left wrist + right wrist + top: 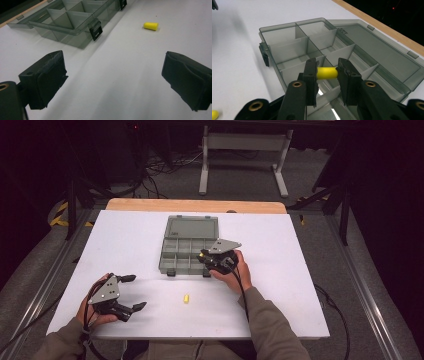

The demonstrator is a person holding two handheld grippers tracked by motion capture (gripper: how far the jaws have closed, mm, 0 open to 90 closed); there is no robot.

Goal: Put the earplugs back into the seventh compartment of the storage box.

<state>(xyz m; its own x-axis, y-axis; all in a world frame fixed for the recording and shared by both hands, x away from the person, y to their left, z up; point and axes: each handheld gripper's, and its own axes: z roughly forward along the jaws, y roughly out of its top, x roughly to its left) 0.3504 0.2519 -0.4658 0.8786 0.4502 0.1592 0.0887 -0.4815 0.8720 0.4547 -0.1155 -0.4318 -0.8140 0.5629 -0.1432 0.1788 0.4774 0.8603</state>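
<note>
Dividers cross the grey organizer box (312, 50) and cut it into small compartments; its lid (377, 53) lies open flat behind it, toward the wooden edge (387, 30) of the bench (280, 285). On the near wall of the box we see two black latches (96, 30). The box stands in the middle of the white bench, and no other thing lies between it and our hands.

We hold the right tongs (327, 72) over the near right part of the box, above its compartments. They are clenched on a yellow plug (327, 73), and each pad presses on one end of it. The long axis of the plug runs straight from one pad to the other, level, across the gap. The pads cover both ends, so we cannot tell which end is the thinner one.

A second yellow plug (151, 26) lies alone on the bench, in front of the box and between the two hands. It lies on its side; in the left gripper view its thinner end points to the left, toward the box.

The left tongs (113, 82) are released, with wide jaws and nothing between them. They are low over the bare bench at the near left corner, well apart from the box.
</note>
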